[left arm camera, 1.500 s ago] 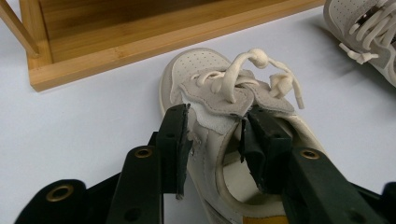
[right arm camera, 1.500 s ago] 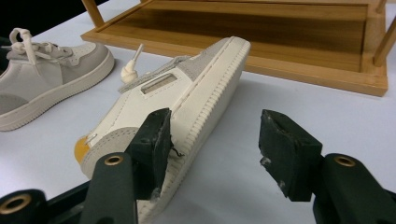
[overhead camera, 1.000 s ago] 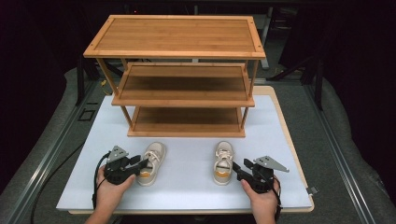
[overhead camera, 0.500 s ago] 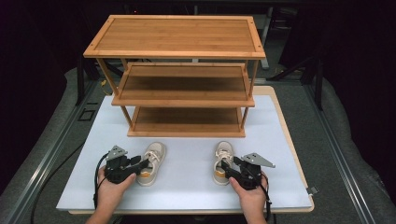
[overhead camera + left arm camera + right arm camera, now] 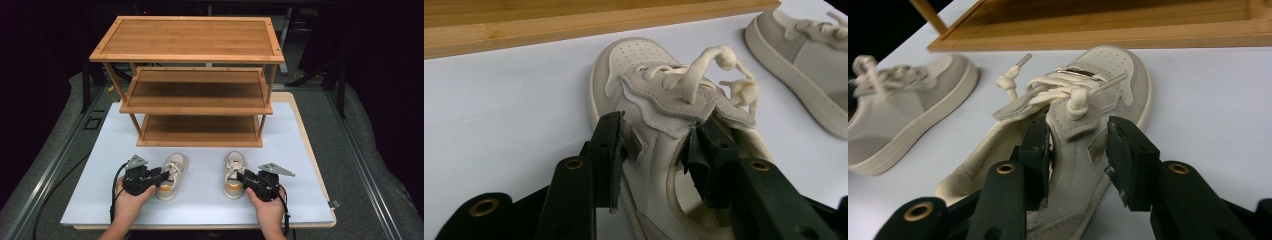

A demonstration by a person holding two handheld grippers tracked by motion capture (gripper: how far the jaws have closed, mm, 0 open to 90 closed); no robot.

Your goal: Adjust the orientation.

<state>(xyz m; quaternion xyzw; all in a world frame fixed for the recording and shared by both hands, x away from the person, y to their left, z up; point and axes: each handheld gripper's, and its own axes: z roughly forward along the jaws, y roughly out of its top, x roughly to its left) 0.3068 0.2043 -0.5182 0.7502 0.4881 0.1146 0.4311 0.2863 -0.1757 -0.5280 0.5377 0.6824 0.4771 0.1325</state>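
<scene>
Two small cream sneakers lie toe-first toward a wooden rack. My left gripper is at the left shoe. In the left gripper view my left gripper straddles that shoe's side wall and tongue, one jaw outside and one in the opening. These jaws have just been closing a little. My right gripper is at the right shoe. In the right gripper view my right gripper has just been closing on that shoe's wall and tongue, pads touching.
The three-shelf rack stands at the back of the white board, its bottom shelf just beyond the shoes' toes. Each gripper view also catches the other shoe off to the side. Dark floor surrounds the table.
My right gripper has moved left from beside the right shoe onto it, and its jaws have closed around the shoe's side. The left hand has stayed on the left shoe.
</scene>
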